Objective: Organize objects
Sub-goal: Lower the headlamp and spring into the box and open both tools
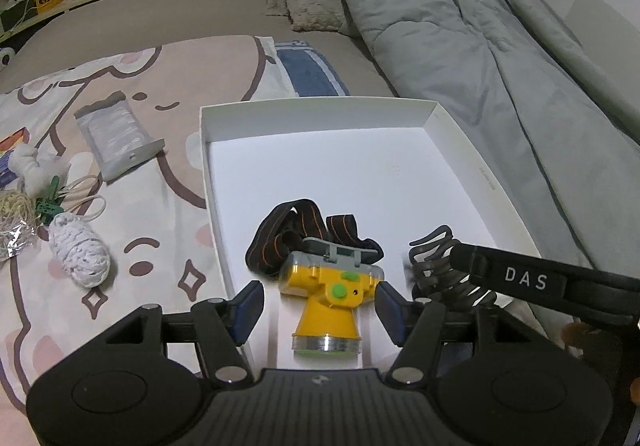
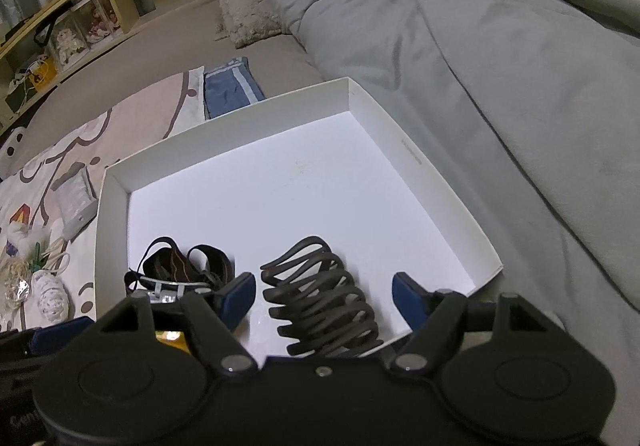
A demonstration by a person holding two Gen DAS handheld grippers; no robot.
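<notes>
- Left wrist view: the left gripper (image 1: 318,310) has its fingers apart, flanking but not touching the yellow headlamp (image 1: 326,306) in the white box (image 1: 480,174). Its lens points toward the camera and its strap (image 1: 296,238) lies behind it.
- Right wrist view: the right gripper (image 2: 324,300) has its fingers spread on either side of the dark coiled holder (image 2: 320,294), whose long axis runs away from the camera. The headlamp strap (image 2: 180,266) lies just left of it.
</notes>
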